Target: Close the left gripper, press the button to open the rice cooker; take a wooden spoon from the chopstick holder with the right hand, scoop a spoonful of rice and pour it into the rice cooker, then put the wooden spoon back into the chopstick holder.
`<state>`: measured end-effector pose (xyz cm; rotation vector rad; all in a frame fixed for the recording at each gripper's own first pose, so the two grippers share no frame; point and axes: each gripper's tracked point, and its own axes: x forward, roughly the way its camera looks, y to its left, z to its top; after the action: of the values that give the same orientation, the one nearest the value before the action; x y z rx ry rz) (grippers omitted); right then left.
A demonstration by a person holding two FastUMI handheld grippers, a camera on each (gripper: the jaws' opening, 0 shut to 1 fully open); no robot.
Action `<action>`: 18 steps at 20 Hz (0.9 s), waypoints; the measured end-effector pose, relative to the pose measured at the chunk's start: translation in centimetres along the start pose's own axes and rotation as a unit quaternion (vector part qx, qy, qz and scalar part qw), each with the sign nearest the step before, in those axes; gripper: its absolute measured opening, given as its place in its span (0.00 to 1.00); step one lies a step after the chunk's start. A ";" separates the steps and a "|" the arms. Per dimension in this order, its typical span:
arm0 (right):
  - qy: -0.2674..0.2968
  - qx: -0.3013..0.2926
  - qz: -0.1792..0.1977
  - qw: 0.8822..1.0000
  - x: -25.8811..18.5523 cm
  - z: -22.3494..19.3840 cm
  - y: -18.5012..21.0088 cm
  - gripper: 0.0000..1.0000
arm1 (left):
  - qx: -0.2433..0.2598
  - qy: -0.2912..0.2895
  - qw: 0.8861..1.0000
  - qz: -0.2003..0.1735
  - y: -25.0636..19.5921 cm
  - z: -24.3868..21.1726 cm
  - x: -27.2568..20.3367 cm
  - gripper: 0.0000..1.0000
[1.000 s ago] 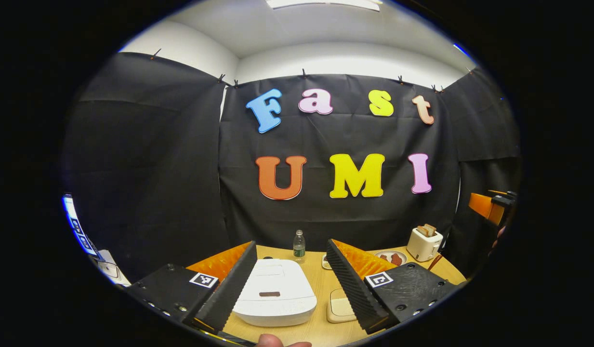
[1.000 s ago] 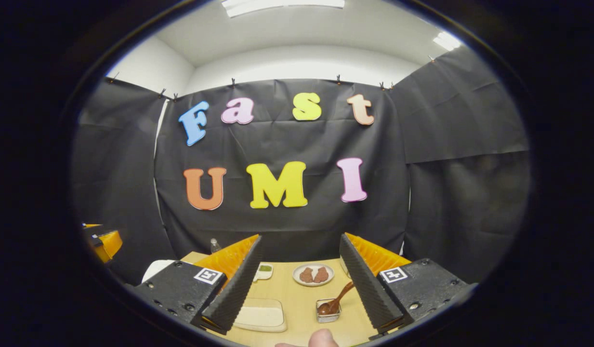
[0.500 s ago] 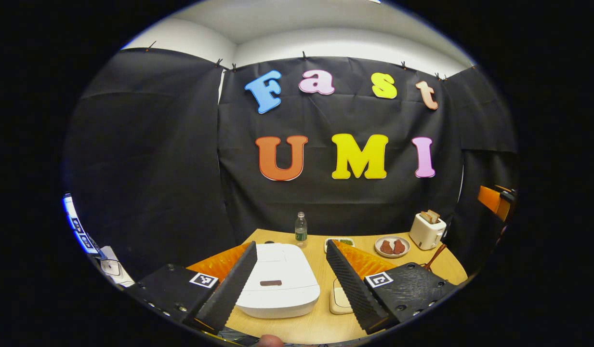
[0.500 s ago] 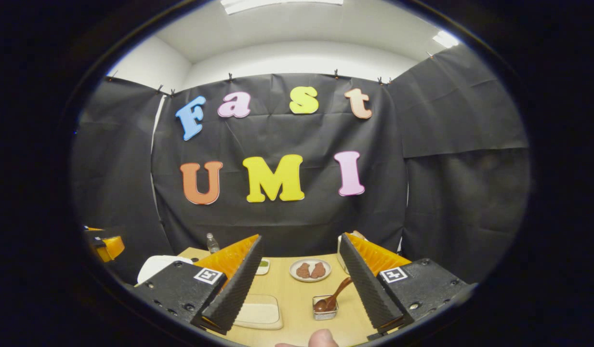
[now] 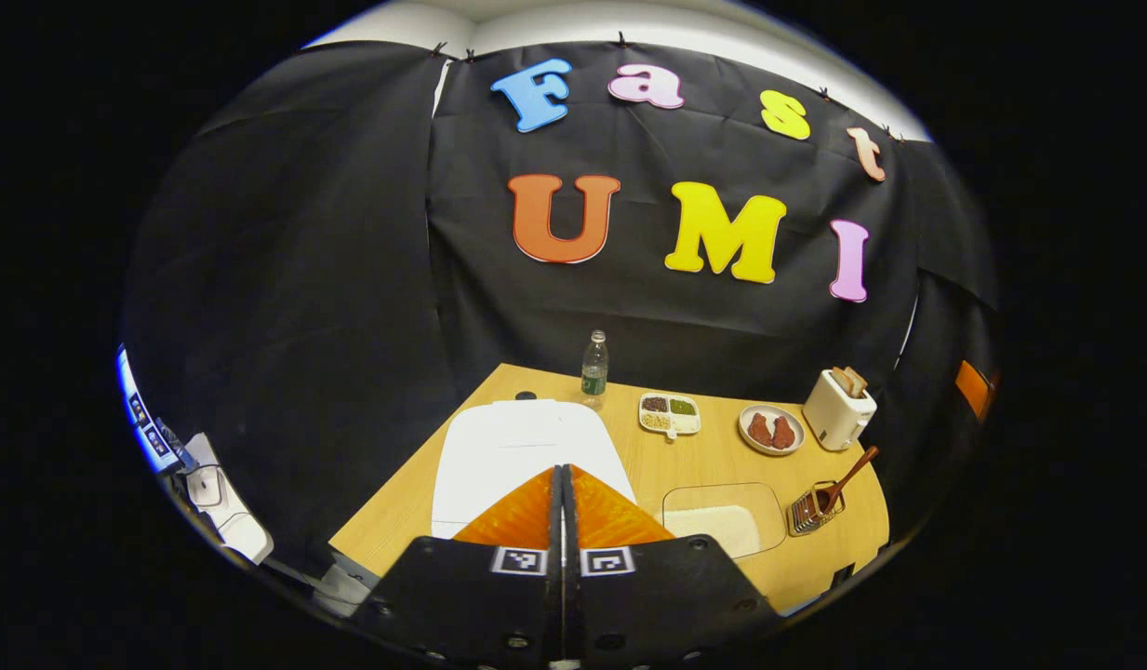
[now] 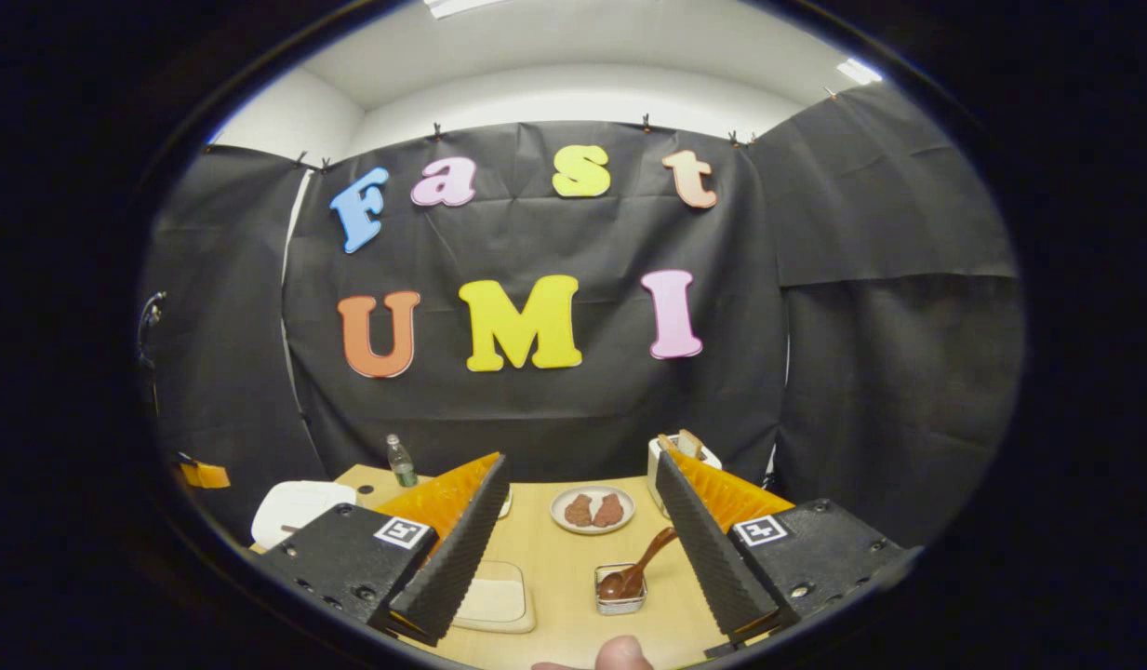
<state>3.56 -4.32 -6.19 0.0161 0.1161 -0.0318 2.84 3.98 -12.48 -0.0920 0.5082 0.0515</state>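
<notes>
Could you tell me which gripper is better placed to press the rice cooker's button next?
Left: the left gripper is shut and poised over the rice cooker; the right gripper is open, facing the wooden spoon.

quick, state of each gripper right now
left gripper: closed, holding nothing, above the rice cooker.
right gripper: open, holding nothing.

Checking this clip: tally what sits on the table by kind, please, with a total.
Rice cooker: 1
Water bottle: 1
Divided dish: 1
Plate of meat: 1
Toaster: 1
Rice tray: 1
Chopstick holder: 1
Wooden spoon: 1
Total: 8
</notes>
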 end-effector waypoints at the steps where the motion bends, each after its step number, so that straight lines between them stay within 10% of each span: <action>1: 0.003 0.001 0.000 1.000 0.4 -0.3 -0.2 1.00 | 0.005 0.021 1.000 -0.004 0.1 -0.5 0.7 0.00; 8: 0.034 -0.001 -0.005 0.999 3.5 -2.6 -1.4 0.98 | -0.064 0.202 0.976 -0.049 1.4 -6.0 8.5 0.00; 18: 0.060 0.006 -0.013 0.998 6.6 -4.4 -2.6 1.00 | -0.093 0.285 0.953 -0.041 3.0 -9.4 12.4 0.00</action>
<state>9.56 -7.02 -11.41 0.0282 0.2364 -0.0574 8.85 6.30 -26.93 -0.3184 1.0765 -0.0102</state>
